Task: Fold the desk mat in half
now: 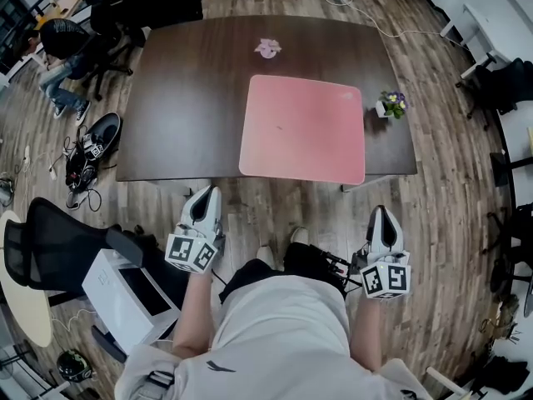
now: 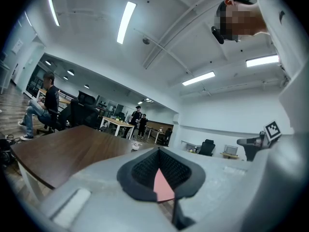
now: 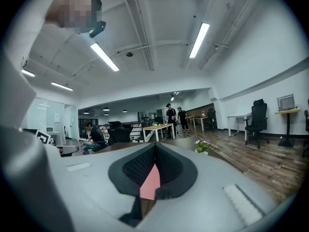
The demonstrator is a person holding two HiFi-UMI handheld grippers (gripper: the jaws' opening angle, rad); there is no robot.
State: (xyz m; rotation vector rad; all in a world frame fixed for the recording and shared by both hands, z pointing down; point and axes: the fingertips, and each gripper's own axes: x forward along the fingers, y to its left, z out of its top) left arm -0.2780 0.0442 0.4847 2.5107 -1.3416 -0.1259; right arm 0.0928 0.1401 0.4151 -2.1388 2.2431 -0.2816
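Approach step. Left claw (image 1: 203, 200) and right claw (image 1: 382, 220) clenched, empty, short of the table (image 1: 183, 98). Mat (image 1: 304, 127) lies flat ahead of both; next move probably needs them opened to pinch its near edge.

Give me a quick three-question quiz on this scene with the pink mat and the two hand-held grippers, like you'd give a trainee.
1. True or false: the left gripper is clamped on a corner of the pink desk mat.
2. What stands just right of the mat? A) a mug B) a potted plant with purple flowers C) a laptop
3. How many things besides the mat are on the dark wooden table?

Key:
1. False. The left gripper and the right gripper are both shut on nothing, short of the table's near edge.
2. B.
3. Two: the potted plant and a small pink object near the far edge.
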